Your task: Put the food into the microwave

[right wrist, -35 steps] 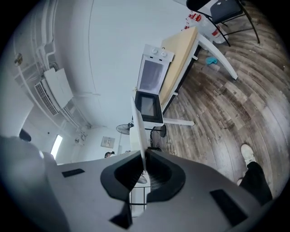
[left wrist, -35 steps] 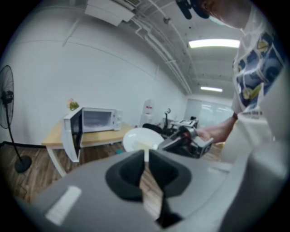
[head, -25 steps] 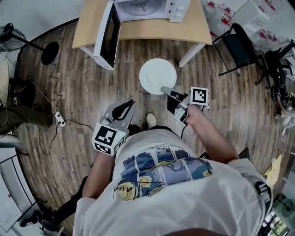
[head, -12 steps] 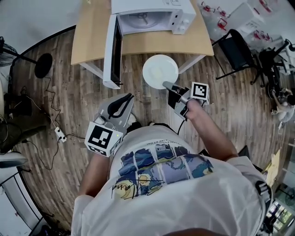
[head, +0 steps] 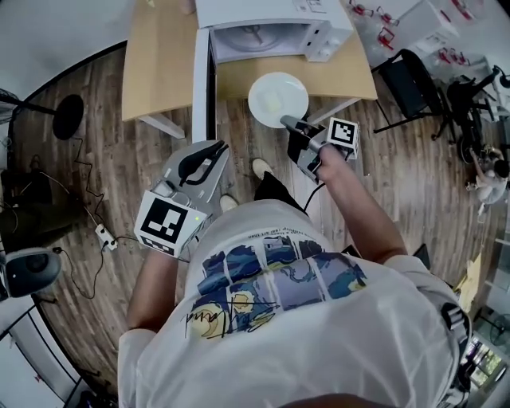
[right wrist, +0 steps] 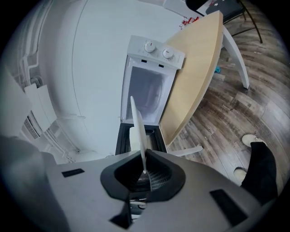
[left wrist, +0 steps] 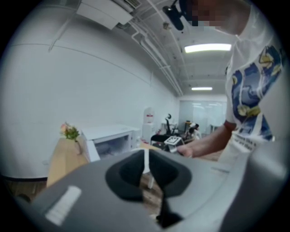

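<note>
where any marking shows, it is the black-and-white square pattern on each gripper's cube and a line of script on the person's shirt (head: pixel 215 323), too small to read. at the far left a power strip (head: pixel 103 236) lies on the wood floor (head: pixel 103 175). next comes the left gripper (head: pixel 217 149), hanging over the floor just short of the microwave's open door (head: pixel 203 88), its jaws drawn together with nothing between them. the door is white-framed with a dark window and swings out past the front edge of the pale wooden table (head: pixel 159 72). the microwave (head: pixel 263 11) stands on that table, white, its cavity open towards the person; the right gripper view shows two round dials (right wrist: pixel 149 47) on its panel, with no lettering i can read.

the plate (head: pixel 278 99) is round, white and glossy, with a faint yellowish patch of food (head: pixel 275 102) near its middle; what it is i cannot tell. it sits level over the table's front edge, just before the cavity and not inside. the right gripper (head: pixel 288 122) has its jaws clamped on the plate's near rim. a dark chair (head: pixel 410 80) stands further right.

a second ago the plate hung over bare floor, well short of the table; both grippers have since come forward.
</note>
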